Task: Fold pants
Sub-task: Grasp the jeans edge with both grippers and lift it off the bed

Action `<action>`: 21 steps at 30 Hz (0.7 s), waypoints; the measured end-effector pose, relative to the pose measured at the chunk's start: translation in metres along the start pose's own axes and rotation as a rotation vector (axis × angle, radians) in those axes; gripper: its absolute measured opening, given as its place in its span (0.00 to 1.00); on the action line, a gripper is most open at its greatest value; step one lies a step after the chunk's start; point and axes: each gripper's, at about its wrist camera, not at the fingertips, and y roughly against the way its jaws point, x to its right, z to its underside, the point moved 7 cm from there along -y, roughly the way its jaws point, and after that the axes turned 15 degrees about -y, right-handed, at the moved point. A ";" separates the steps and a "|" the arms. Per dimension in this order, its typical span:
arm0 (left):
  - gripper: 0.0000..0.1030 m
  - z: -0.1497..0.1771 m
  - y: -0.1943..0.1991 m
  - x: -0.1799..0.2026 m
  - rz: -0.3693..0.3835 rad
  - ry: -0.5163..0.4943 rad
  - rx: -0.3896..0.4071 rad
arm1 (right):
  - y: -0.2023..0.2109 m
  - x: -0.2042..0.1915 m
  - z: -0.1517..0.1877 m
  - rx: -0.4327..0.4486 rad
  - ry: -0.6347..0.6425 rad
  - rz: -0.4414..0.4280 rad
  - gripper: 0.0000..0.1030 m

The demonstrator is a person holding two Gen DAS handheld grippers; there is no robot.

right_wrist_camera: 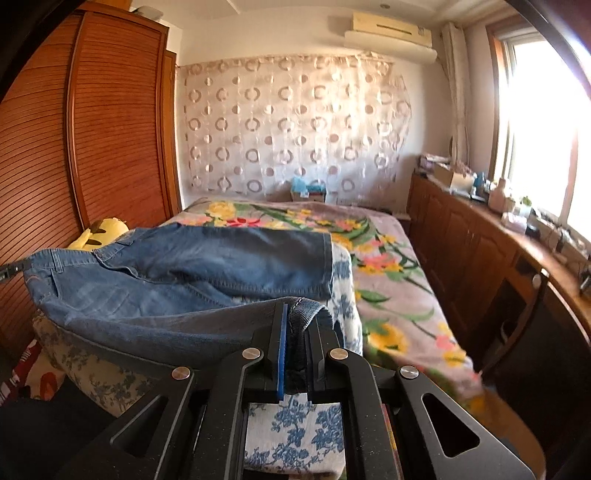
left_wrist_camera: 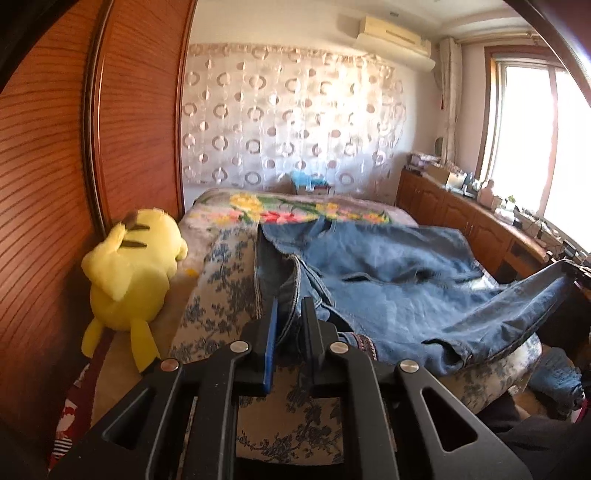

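Sunlit bedroom on both feeds, window blazing at the right. My left gripper is clamped on a seamed edge of the jeans, denim pinched between the two fingers, only a narrow gap left by the cloth. My right gripper is squeezed on a hemmed edge of the same jeans, fabric bunched between the blue pad and the black finger. In the left view I can see that right gripper at the far right, a strip of denim stretched up to it; in the right view the left gripper peeks in at the far left edge, holding the opposite end.

Jeans lie spread across a blue-flowered cover on the near part of the bed, held edges lifted, middle sagging and wrinkled. Beyond them, a blanket with bright flowers runs to the patterned curtain. Yellow plush toy sits just beside the jeans on my left, against the wooden wardrobe. Cluttered wooden cabinets line the right wall, well apart from the denim. Air conditioner up high.
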 end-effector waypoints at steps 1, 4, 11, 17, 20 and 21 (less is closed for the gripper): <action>0.13 -0.005 0.006 -0.001 -0.001 -0.001 0.018 | 0.001 -0.001 -0.001 0.008 0.004 -0.004 0.07; 0.13 -0.019 0.020 -0.001 -0.019 -0.009 0.061 | 0.005 -0.003 -0.006 0.035 0.015 -0.013 0.07; 0.12 -0.043 0.051 -0.005 -0.040 -0.013 0.144 | 0.006 -0.005 -0.007 0.079 0.063 -0.031 0.07; 0.12 -0.036 0.032 -0.010 -0.046 -0.019 0.112 | -0.006 0.001 0.000 0.099 0.067 -0.024 0.07; 0.12 -0.026 0.016 -0.008 -0.040 -0.015 0.080 | -0.022 0.003 0.006 0.085 0.059 -0.015 0.07; 0.12 -0.023 0.012 -0.007 -0.037 -0.014 0.070 | -0.029 0.005 0.009 0.077 0.056 -0.010 0.07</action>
